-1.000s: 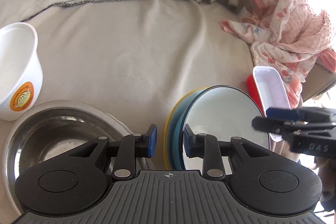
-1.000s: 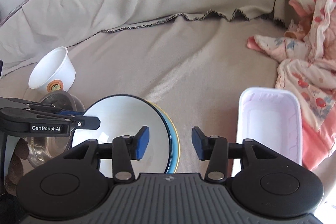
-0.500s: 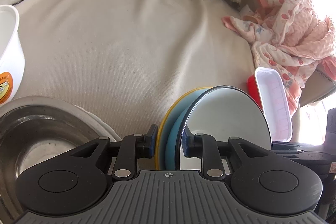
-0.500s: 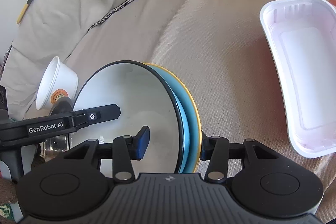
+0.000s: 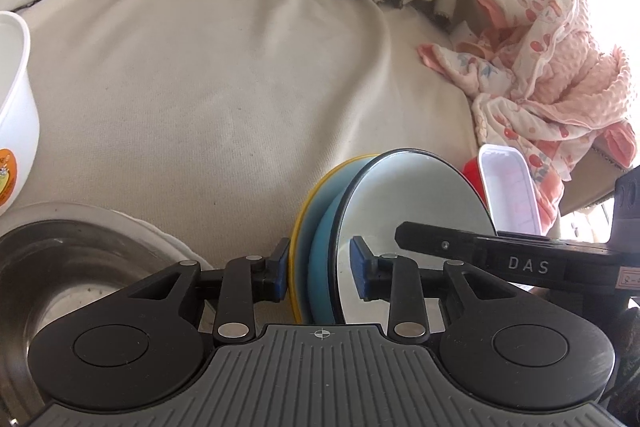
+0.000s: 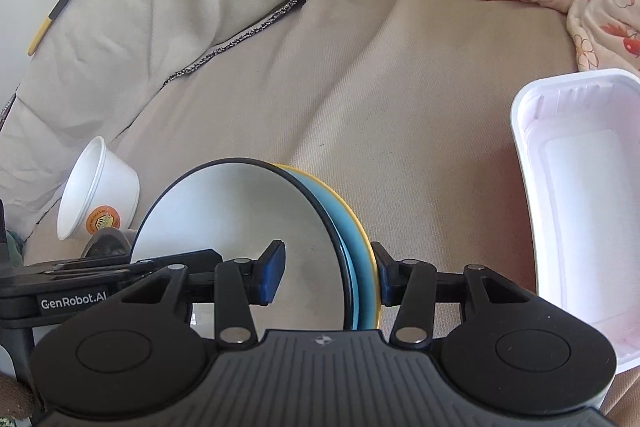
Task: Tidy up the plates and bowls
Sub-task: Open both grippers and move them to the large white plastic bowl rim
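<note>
A stack of dishes stands on edge on the beige cover: a yellow plate (image 5: 301, 215), a blue plate (image 5: 323, 247) and a black-rimmed white bowl (image 5: 408, 203). My left gripper (image 5: 320, 267) straddles its near rim and its jaws are opening. One pad sits beside the yellow plate and the other stands just off the bowl's rim. In the right wrist view, my right gripper (image 6: 326, 271) is shut on the same stack, with one pad inside the white bowl (image 6: 232, 223) and the other against the yellow plate (image 6: 370, 251).
A steel bowl (image 5: 60, 267) lies at the lower left with a white paper bowl (image 5: 14, 115) behind it. A white plastic tray (image 6: 580, 219) lies right of the stack, over something red (image 5: 472, 171). Pink cloths (image 5: 552, 95) are heaped at the far right.
My right gripper came down and rolled, and its fingers now straddle the stack. The left jaws closed in on the stack's rim, then widened a little.
</note>
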`<move>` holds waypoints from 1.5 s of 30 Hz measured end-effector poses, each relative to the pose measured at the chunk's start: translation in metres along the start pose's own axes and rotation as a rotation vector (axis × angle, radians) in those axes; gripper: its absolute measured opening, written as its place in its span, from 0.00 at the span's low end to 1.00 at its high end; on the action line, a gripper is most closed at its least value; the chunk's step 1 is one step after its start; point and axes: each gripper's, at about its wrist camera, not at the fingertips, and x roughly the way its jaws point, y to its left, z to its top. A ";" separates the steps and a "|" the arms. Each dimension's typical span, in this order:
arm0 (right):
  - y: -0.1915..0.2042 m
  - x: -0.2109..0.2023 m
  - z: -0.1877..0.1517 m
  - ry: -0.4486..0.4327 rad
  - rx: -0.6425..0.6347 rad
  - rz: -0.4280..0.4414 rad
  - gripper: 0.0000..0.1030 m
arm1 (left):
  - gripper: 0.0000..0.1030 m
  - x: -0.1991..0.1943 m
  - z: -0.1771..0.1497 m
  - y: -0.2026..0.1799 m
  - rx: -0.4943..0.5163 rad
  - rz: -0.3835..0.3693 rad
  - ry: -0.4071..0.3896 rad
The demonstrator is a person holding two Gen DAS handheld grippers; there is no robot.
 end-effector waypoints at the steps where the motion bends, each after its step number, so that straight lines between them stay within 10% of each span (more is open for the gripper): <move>1: 0.001 0.000 0.000 -0.001 -0.009 -0.003 0.43 | 0.31 0.000 0.000 0.002 -0.011 -0.004 0.005; 9: 0.030 -0.032 0.009 -0.067 -0.188 -0.134 0.44 | 0.30 -0.038 0.004 0.023 -0.126 -0.091 -0.041; 15: 0.095 -0.066 0.024 -0.216 -0.402 -0.226 0.46 | 0.30 -0.123 0.015 0.064 -0.200 -0.127 -0.279; 21: 0.176 -0.053 0.044 -0.178 -0.486 -0.103 0.51 | 0.30 -0.199 0.007 0.126 -0.246 0.224 -0.544; 30: 0.270 0.030 0.041 -0.071 -0.643 -0.171 0.53 | 0.30 -0.179 -0.008 0.236 -0.564 0.112 -0.462; 34: 0.286 0.055 0.045 -0.072 -0.601 -0.128 0.68 | 0.30 -0.164 -0.002 0.240 -0.583 0.092 -0.436; 38: 0.287 0.086 0.053 -0.008 -0.530 -0.080 0.68 | 0.30 -0.152 0.006 0.237 -0.550 0.197 -0.412; 45: 0.260 0.152 0.059 0.200 -0.312 -0.056 0.61 | 0.30 -0.121 0.011 0.247 -0.566 0.168 -0.325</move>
